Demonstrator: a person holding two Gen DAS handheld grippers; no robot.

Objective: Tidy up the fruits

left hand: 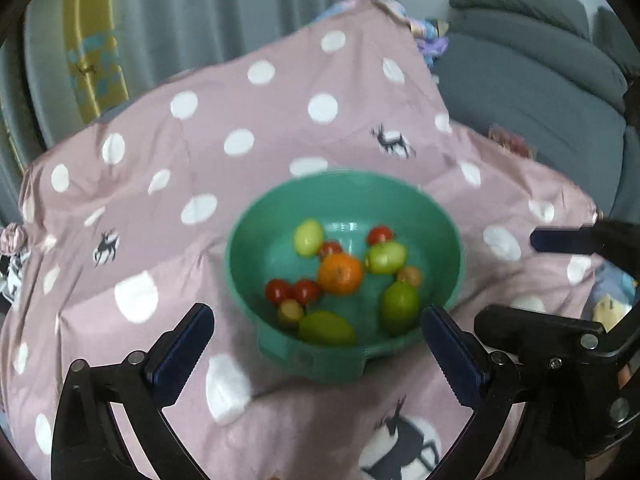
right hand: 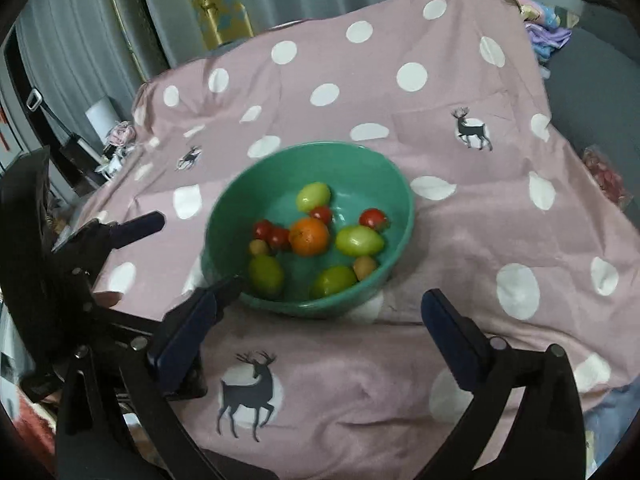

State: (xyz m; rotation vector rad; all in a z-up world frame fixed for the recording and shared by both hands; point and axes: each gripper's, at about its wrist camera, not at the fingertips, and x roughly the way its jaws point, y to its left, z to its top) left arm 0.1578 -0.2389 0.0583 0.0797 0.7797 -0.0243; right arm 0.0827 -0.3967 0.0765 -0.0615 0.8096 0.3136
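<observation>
A green bowl (left hand: 436,216) stands on a pink polka-dot cloth (left hand: 248,108). It holds an orange (left hand: 340,274), several green fruits (left hand: 399,307), several small red tomatoes (left hand: 306,290) and small brownish fruits (left hand: 290,312). My left gripper (left hand: 318,346) is open and empty, just in front of the bowl's near rim. In the right wrist view the bowl (right hand: 360,160) sits ahead with the orange (right hand: 309,236) in its middle. My right gripper (right hand: 322,326) is open and empty, short of the bowl. The left gripper (right hand: 192,256) shows at the left there, one fingertip at the bowl's near-left rim.
The cloth (right hand: 480,240) with deer prints covers the whole table and hangs over its edges. A grey sofa (left hand: 540,80) stands at the right. Grey curtains (left hand: 200,8) and a yellow panel (left hand: 94,40) are behind. Clutter (right hand: 112,148) lies past the table's left edge.
</observation>
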